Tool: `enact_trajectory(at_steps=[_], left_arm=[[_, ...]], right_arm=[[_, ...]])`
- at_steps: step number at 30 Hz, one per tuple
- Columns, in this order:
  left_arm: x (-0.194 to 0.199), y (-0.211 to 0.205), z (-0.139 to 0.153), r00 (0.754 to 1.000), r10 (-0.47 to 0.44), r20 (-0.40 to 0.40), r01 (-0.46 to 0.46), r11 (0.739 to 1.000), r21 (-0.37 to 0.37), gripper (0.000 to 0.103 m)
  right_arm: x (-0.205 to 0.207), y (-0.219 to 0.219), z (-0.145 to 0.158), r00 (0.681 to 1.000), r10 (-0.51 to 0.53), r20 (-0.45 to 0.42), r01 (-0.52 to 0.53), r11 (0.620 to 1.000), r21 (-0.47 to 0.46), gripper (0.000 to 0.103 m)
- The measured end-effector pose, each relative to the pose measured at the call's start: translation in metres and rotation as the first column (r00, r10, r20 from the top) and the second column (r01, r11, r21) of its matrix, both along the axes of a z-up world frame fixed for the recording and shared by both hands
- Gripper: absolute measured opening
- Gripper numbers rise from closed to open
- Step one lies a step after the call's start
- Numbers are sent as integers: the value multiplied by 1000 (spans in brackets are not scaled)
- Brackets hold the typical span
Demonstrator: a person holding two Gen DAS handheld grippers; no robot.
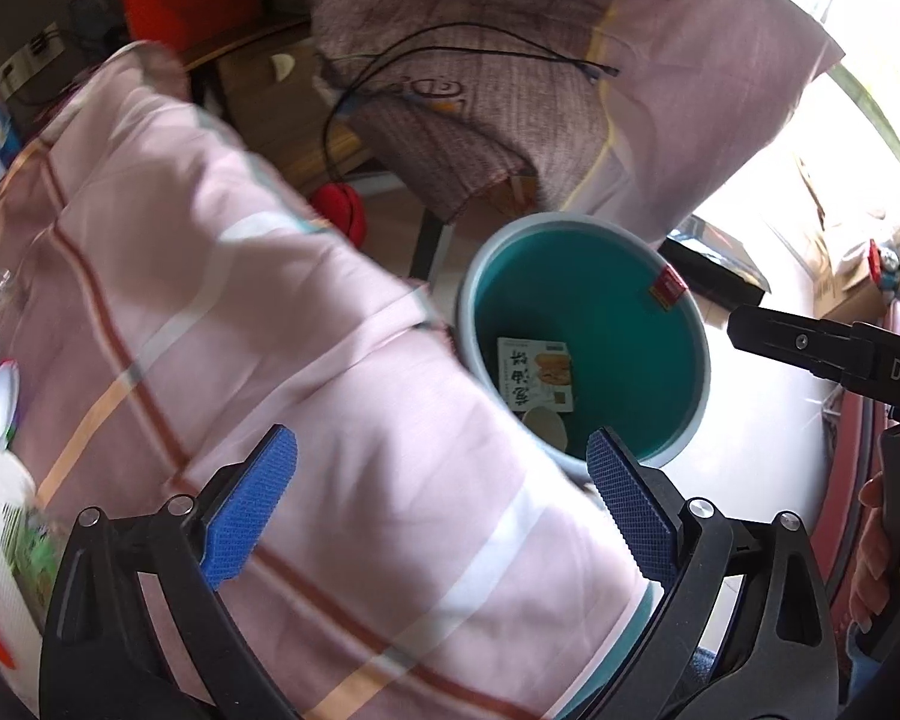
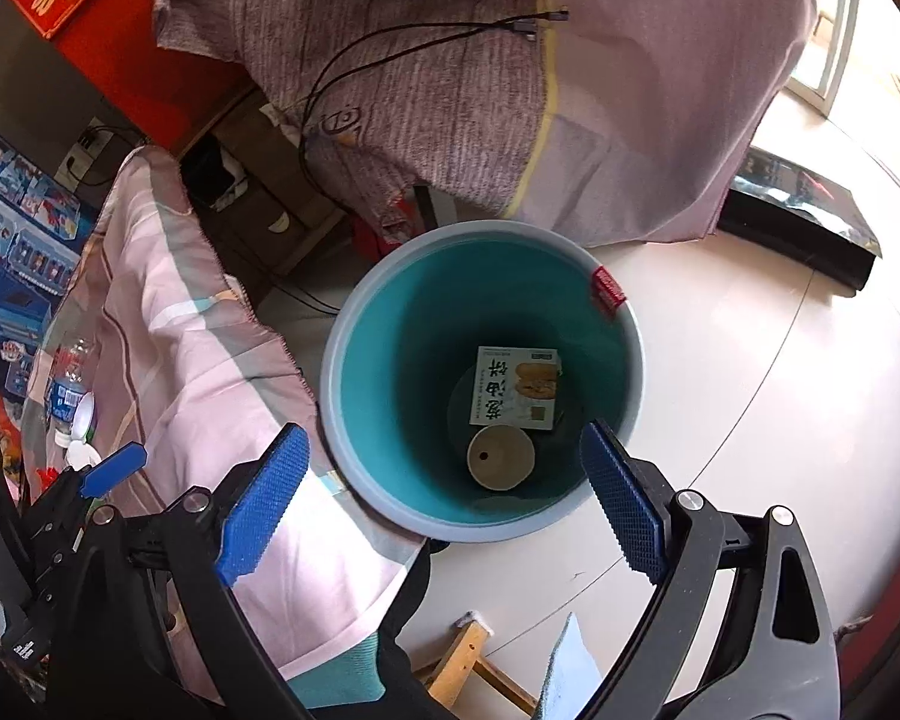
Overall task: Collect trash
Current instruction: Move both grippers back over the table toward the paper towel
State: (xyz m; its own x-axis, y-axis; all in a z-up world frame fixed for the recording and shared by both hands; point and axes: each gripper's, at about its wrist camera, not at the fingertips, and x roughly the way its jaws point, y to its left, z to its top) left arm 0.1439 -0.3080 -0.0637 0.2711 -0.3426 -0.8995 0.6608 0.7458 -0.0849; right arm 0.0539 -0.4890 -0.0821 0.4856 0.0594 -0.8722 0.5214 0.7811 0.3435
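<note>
1. My left claw is spread and holds nothing, over the pink checked cloth.
2. My right claw is spread too, above the teal bin.
3. In the bin lie a snack packet and a round lid.

Looking down along my right gripper, I see its blue pads spread wide with nothing between them. Right below sits the bin, teal inside with a grey rim and a red tag on the far edge. At its bottom lie a printed packet and a round lid, touching. A pink blanket drapes against the bin's left side. The left gripper shows at the left edge.
</note>
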Motion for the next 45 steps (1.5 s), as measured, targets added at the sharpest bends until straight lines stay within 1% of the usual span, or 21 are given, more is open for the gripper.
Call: enact_trajectory(at_steps=[5,11,14,20,23,28,31,34,36,38,42,45], left_arm=[[2,53,13,997,79,27,-79,997,-7,97],[4,125,26,982,180,57,-179,984,-20,97],[5,165,33,968,242,74,-240,970,-36,97],[7,248,39,928,358,100,-354,933,-58,97],[9,286,38,908,405,105,-401,914,-56,97],[11,339,32,879,460,124,-459,888,-39,98],[19,359,28,864,489,118,-488,872,-37,98],[29,368,26,861,495,113,-495,868,-35,98],[34,366,25,867,485,113,-486,874,-29,98],[42,361,22,879,463,112,-465,885,-14,98],[54,354,13,893,431,127,-438,898,35,99],[55,353,11,899,419,129,-424,905,17,99]], right_arm=[[15,42,8,996,84,12,-84,996,-2,88],[30,93,14,986,166,14,-166,986,-1,88],[40,126,16,975,223,3,-223,975,-6,88],[58,188,20,945,328,-17,-328,945,-18,88],[66,214,22,932,361,-23,-362,932,-24,88],[80,253,22,910,413,-46,-414,910,-17,88],[87,270,21,900,432,-54,-433,901,-17,88],[94,282,19,893,445,-61,-447,895,-8,88],[98,288,17,888,454,-68,-456,890,-4,88],[103,292,14,885,459,-73,-461,888,0,88],[109,296,10,882,465,-81,-466,885,3,88],[114,299,8,879,469,-88,-471,882,3,88]])
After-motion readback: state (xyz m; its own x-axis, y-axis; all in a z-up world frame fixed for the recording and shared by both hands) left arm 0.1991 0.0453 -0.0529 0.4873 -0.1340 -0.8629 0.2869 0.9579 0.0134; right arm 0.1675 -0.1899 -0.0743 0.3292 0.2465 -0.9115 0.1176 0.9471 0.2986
